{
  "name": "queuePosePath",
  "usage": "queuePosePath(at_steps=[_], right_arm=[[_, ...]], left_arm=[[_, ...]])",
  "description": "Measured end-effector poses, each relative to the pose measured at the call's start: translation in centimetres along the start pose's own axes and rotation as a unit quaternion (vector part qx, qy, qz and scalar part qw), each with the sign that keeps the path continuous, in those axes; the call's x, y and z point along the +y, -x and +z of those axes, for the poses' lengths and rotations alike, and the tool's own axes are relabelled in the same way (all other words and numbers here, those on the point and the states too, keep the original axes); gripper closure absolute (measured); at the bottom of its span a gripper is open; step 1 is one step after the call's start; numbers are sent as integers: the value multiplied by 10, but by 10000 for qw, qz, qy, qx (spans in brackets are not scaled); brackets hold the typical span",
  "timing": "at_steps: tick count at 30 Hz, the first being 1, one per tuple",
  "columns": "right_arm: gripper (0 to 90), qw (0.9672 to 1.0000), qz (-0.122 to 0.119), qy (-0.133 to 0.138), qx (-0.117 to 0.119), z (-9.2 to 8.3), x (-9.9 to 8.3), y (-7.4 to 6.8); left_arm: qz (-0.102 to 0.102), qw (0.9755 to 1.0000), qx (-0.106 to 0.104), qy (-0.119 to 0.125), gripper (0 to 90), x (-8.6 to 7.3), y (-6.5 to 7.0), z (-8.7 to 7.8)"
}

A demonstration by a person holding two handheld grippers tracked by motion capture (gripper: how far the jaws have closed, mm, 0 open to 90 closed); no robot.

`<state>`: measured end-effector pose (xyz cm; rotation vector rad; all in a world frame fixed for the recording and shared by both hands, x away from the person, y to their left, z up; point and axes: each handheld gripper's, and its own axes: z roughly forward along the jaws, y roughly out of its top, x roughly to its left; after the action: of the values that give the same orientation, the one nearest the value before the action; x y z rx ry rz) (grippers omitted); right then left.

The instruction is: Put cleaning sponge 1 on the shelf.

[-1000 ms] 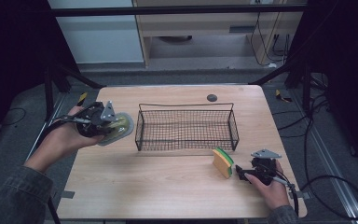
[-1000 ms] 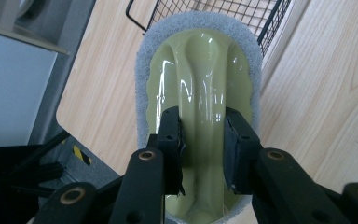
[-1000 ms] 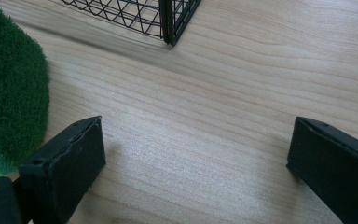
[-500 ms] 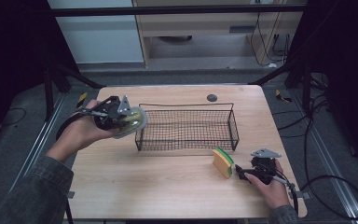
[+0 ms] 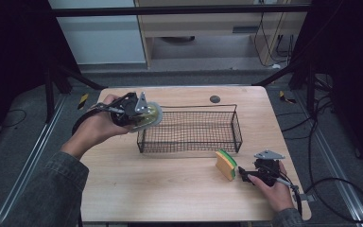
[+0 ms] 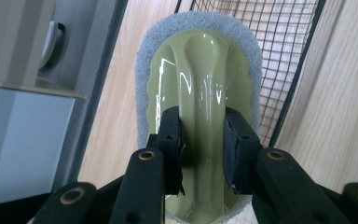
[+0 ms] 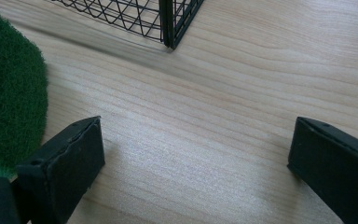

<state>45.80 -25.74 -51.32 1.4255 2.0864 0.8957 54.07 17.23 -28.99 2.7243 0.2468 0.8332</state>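
Observation:
My left gripper (image 5: 139,113) is shut on the raised handle of a pale green scrubber with a grey pad rim (image 5: 152,115) (image 6: 200,88), held in the air over the left end of the black wire basket (image 5: 236,124). In the left gripper view both pads (image 6: 171,135) pinch the glossy ridge. My right gripper (image 5: 246,176) (image 7: 193,158) rests open on the table at the front right, nothing between its jaws. A yellow and green sponge (image 5: 226,163) (image 7: 7,93) stands on edge just left of it, near the basket's front right corner (image 7: 170,23).
The wooden table (image 5: 170,189) carries a small dark round disc (image 5: 214,99) behind the basket. The floor drops away past the table edges, with cables on the right and a dark frame leg at the left.
My left hand has carried the scrubber to the right, from beside the table's left edge to the basket's left end. The right gripper and the sponge have stayed put.

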Motion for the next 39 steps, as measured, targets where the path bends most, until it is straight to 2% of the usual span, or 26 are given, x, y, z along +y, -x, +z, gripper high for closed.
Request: queuePosePath(at_steps=[7, 18, 22, 39], right_arm=[[36, 10000, 0, -4, -3, 1, 1, 0], [36, 10000, 3, -4, -2, 1, 1, 0], [36, 10000, -12, -1, 1, 1, 1, 0], [36, 10000, -2, 3, 12, 1, 1, 0]], left_arm=[[57, 10000, -9, 54, 709, 8, 0, 5], [96, 9999, -24, -27, 709, 12, -1, 17], [81, 10000, -43, 31, 709, 12, 0, 21], [285, 9996, -79, 32, 709, 15, 4, 47]])
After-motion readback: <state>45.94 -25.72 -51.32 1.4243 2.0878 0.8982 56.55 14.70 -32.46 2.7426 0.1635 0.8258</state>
